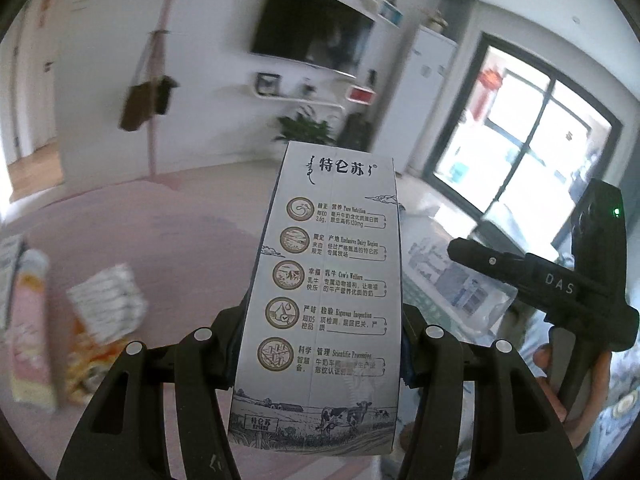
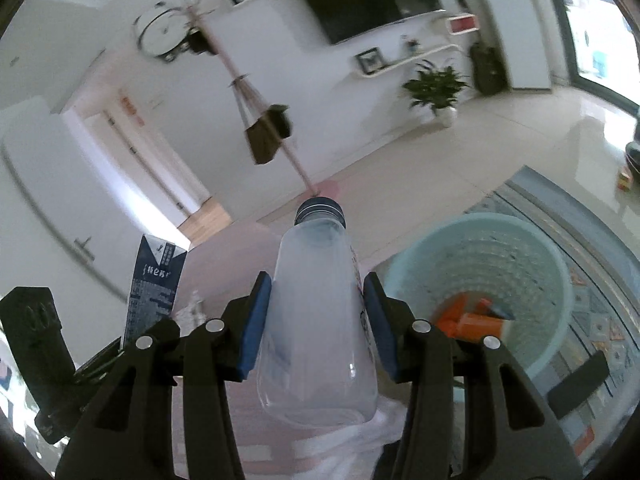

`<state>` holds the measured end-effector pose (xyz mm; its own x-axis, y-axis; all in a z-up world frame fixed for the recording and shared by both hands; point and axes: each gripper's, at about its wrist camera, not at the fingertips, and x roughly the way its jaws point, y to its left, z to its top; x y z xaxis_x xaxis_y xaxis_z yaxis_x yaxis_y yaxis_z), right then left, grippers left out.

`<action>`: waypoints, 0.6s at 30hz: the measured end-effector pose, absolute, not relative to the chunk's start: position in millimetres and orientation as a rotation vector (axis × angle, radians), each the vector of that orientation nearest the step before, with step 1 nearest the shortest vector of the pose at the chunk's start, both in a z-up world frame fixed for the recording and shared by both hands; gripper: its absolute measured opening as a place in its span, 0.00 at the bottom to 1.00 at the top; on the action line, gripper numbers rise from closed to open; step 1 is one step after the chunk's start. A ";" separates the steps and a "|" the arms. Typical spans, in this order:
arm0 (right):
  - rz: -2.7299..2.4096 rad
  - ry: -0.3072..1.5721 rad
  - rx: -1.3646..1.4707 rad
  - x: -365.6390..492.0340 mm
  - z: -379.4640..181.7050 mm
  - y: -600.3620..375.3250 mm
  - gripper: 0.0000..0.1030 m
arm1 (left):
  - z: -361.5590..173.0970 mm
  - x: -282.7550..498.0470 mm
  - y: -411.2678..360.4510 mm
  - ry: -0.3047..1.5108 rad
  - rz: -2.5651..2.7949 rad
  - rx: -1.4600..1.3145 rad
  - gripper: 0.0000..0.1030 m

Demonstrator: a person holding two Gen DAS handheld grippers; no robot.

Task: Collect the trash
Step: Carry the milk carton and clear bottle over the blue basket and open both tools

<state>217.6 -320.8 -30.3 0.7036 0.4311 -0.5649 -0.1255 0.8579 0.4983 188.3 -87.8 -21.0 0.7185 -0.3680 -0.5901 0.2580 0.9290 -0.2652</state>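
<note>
Carrying step: left hand-held gripper (image 1: 320, 344) clamping white printed milk carton (image 1: 324, 280), right hand-held gripper (image 2: 316, 320) clamping clear plastic bottle (image 2: 316, 320). Next: drop into pale-blue plastic bin (image 2: 552, 264), frame right.

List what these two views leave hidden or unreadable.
- Left wrist view: wrappers at lower left, print blurred.
- Left wrist view: milk carton hides the table behind it.
- Right wrist view: orange item in the bin, blurred, partly behind the right tool.
- Right wrist view: bottle label faces away.

Right hand-held gripper (image 2: 316, 320) clamps plastic bottle (image 2: 316, 320) beside bin (image 2: 532, 248).
</note>
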 end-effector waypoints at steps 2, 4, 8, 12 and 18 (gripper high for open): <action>0.301 0.734 0.461 219.1 -36.2 -336.1 0.43 | -29.2 203.8 -108.6 0.732 -0.374 -0.134 0.53; 0.272 0.747 0.479 222.4 -45.0 -352.3 0.43 | -37.8 216.8 -124.3 0.774 -0.382 -0.126 0.53; 0.214 0.781 0.507 228.9 -65.4 -376.7 0.43 | -57.6 240.7 -152.7 0.832 -0.424 -0.114 0.53; 0.146 0.822 0.535 236.0 -91.0 -395.2 0.43 | -81.9 268.8 -174.4 0.944 -0.427 -0.103 0.53; 0.063 0.895 0.542 249.0 -123.7 -407.1 0.43 | -106.9 294.6 -192.0 1.011 -0.441 -0.082 0.53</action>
<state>249.0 -407.1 -123.7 0.6334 0.2730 -0.7241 0.1689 0.8644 0.4736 294.6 -192.0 -106.9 0.4510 -0.3935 -0.8011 0.3189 0.9094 -0.2672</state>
